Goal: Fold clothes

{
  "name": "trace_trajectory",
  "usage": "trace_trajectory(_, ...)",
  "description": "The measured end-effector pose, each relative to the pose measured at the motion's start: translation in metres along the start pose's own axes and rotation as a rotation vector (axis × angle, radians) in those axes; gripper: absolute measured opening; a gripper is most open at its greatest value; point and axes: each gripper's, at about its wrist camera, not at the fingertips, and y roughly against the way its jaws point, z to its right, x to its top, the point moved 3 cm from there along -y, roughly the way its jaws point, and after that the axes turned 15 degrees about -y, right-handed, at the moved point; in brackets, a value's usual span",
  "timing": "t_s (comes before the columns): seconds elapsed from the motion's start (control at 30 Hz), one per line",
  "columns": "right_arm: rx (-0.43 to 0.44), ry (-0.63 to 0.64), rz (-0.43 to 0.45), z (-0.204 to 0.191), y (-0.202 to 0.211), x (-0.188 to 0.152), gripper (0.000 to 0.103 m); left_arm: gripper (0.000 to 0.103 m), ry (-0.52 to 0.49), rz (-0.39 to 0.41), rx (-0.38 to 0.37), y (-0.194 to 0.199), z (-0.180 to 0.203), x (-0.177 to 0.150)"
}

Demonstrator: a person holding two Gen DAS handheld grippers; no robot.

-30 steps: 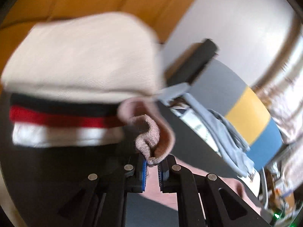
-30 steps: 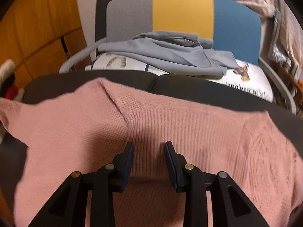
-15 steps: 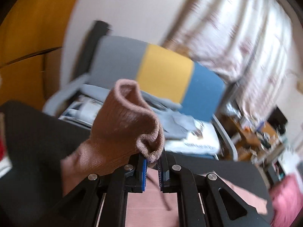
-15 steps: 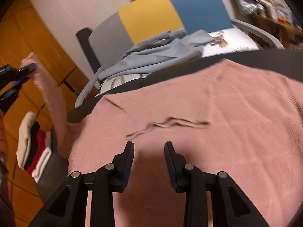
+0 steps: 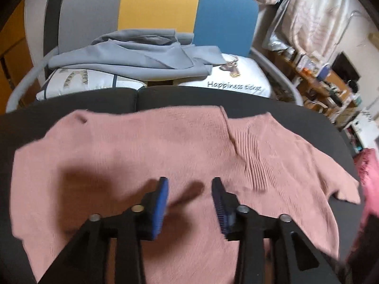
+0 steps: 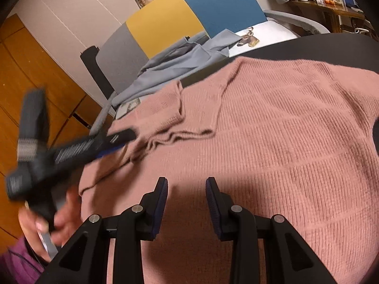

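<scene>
The dark sofa seat (image 5: 151, 97) carries the pink knitted sweater (image 5: 146, 146), which is spread flat over it, with one sleeve folded across the body. Behind it a chair (image 5: 156, 2) with grey, yellow and blue panels holds a grey garment (image 5: 142, 56) on a white cushion (image 5: 239, 82). The left gripper (image 5: 190, 187) hovers over the sweater with its jaws apart and nothing between them. The right gripper (image 6: 186, 187) hangs above the sweater in the same way, jaws apart and empty.
</scene>
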Motion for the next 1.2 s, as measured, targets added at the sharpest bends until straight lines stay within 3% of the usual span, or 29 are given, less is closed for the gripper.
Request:
trace_trajectory(0.07,-0.002,-0.002,-0.004,-0.007,-0.011,0.012,0.033,0.077,0.048,0.092,0.039,0.028,-0.027,-0.012)
trace_trajectory(0.17,-0.004,-0.006,-0.011,-0.017,-0.027,0.031,0.035,0.079,0.164,0.175,0.169,0.055,-0.079,-0.037)
trace_trajectory(0.27,-0.006,-0.009,-0.017,-0.027,-0.043,0.049,0.039,0.078,0.3,0.168,0.273,0.061,-0.131,-0.066)
trace_trajectory(0.37,-0.008,-0.013,-0.023,-0.037,-0.059,0.067,0.039,0.078,0.375,0.145,0.323,0.06,-0.162,-0.088)
trace_trajectory(0.47,-0.016,-0.057,-0.083,-0.037,-0.084,0.074,0.039,0.078,0.393,0.146,0.322,0.056,-0.169,-0.102)
trace_trajectory(0.53,0.001,-0.057,-0.102,-0.04,-0.091,0.074,0.014,0.078,0.399,0.15,0.288,0.053,-0.167,-0.107)
trace_trajectory(0.57,0.013,-0.036,-0.107,-0.045,-0.091,0.072,0.009,0.078,0.399,0.154,0.268,0.052,-0.166,-0.107)
trace_trajectory(0.7,0.027,0.076,-0.027,-0.07,-0.057,0.071,0.008,0.079,0.38,0.141,0.255,0.047,-0.162,-0.107)
trace_trajectory(0.8,-0.02,0.117,0.046,-0.07,-0.035,0.074,0.008,0.078,0.414,0.148,0.244,0.045,-0.166,-0.109)
trace_trajectory(1.0,-0.153,0.065,-0.007,-0.022,-0.062,0.067,0.008,0.08,0.378,0.097,0.289,0.037,-0.159,-0.106)
trace_trajectory(1.1,-0.163,0.018,0.003,-0.006,-0.061,0.064,0.008,0.082,0.345,0.064,0.317,0.032,-0.154,-0.103)
trace_trajectory(1.2,-0.183,0.009,0.004,-0.01,-0.053,0.066,0.019,0.083,0.324,0.034,0.335,0.029,-0.152,-0.101)
